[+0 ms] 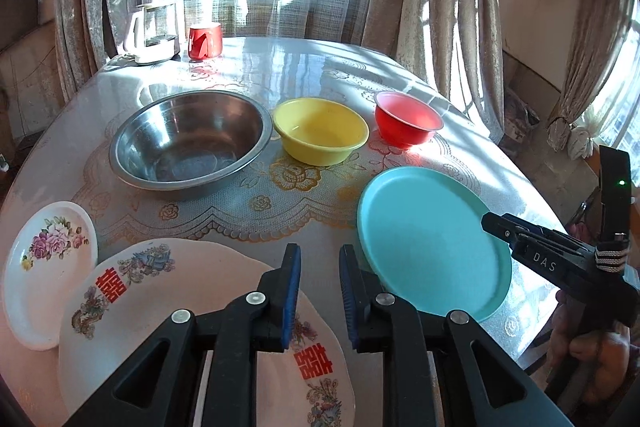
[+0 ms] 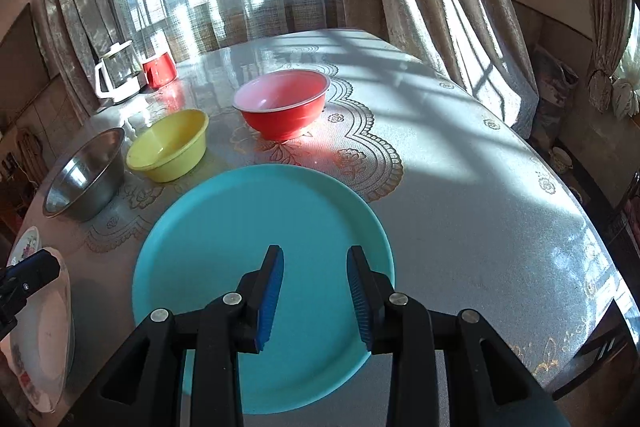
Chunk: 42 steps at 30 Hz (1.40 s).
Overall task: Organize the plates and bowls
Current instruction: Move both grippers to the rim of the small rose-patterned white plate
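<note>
Lying flat, round teal plate (image 2: 224,227), glossy

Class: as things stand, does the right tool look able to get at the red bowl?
Probably yes: the right tool is open and empty, and only the low teal plate lies before the red bowl.

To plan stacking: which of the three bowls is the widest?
The steel bowl, leftmost in the row; its rim is clearly wider than the yellow bowl or red bowl.
</note>
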Each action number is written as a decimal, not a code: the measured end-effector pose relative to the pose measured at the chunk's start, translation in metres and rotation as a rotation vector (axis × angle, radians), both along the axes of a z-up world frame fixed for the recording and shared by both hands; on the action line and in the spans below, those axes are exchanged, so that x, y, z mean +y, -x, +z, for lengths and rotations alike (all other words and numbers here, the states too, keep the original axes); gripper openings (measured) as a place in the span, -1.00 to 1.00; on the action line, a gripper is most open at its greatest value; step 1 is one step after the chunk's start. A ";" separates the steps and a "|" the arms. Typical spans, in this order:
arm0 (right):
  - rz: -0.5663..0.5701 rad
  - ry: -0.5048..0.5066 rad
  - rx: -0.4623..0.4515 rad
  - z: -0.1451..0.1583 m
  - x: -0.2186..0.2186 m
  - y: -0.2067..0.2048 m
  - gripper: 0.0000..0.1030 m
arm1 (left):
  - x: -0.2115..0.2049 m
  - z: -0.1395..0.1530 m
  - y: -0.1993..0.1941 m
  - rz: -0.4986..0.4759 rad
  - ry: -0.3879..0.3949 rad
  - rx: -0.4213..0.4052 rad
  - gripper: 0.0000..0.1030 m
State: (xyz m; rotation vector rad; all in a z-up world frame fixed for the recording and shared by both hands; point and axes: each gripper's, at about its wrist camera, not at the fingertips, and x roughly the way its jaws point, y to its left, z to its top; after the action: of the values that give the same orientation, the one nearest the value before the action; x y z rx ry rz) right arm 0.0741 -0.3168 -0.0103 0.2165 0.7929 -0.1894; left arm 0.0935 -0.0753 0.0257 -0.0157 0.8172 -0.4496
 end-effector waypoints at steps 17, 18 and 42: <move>0.420 -0.226 0.040 0.012 0.128 -0.041 -0.36 | 0.087 0.003 0.009 0.196 0.044 -0.014 -0.51; 0.440 -0.233 0.043 0.013 0.135 -0.043 -0.36 | 0.093 0.003 0.009 0.206 0.052 -0.010 -0.51; 0.710 -0.297 0.140 0.011 0.258 -0.099 -0.36 | 0.260 -0.020 0.022 0.603 0.129 0.026 -0.41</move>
State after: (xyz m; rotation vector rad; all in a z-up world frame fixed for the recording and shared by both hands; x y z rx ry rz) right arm 0.1730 -0.0586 0.0005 0.1907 0.9907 0.5919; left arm 0.0714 0.1851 0.0057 -0.3787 0.7648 0.0695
